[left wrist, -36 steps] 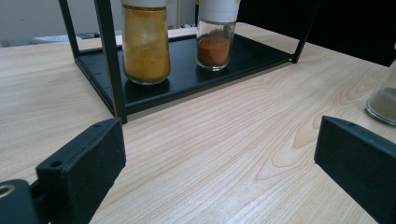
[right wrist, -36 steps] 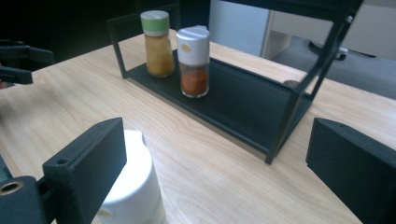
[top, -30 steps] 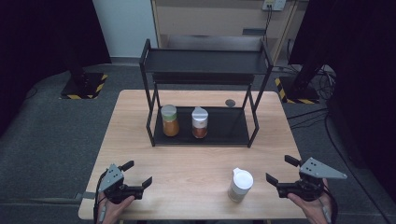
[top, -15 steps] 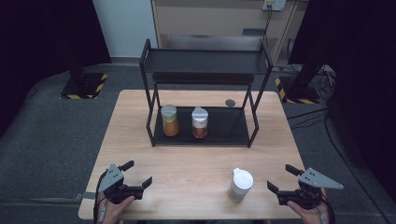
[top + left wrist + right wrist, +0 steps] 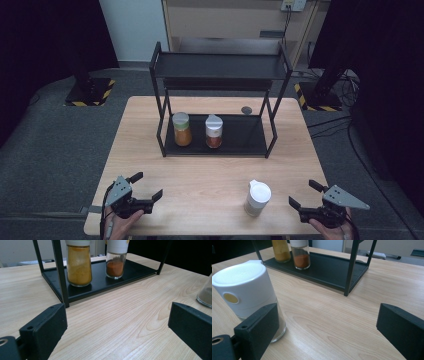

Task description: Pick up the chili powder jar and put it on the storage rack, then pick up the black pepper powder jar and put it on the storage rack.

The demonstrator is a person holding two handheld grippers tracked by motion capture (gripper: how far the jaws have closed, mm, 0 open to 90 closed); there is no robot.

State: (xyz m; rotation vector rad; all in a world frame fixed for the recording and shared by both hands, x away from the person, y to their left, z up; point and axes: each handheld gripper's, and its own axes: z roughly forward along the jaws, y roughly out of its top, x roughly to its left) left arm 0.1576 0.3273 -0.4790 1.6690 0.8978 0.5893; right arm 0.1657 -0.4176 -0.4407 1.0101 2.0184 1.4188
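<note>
A black two-tier rack [image 5: 220,142] stands at the back of the wooden table [image 5: 210,175]. On its lower shelf sit a jar of yellow spice [image 5: 181,129] [image 5: 78,263] and a jar of red spice [image 5: 213,131] [image 5: 115,258] [image 5: 300,255]. A white-capped jar [image 5: 257,198] [image 5: 247,290] stands alone near the table's front right. My left gripper [image 5: 147,186] rests open at the front left, nothing between its fingers. My right gripper [image 5: 304,194] is open at the front right, just right of the white-capped jar and apart from it.
A small dark round disc [image 5: 246,110] lies on the table behind the rack. The rack's top shelf [image 5: 220,66] is bare. Grey floor surrounds the table, with black stands [image 5: 87,90] at the back corners.
My right gripper has drifted slightly down toward the table's front edge and a little left. The left gripper and the jars have not moved.
</note>
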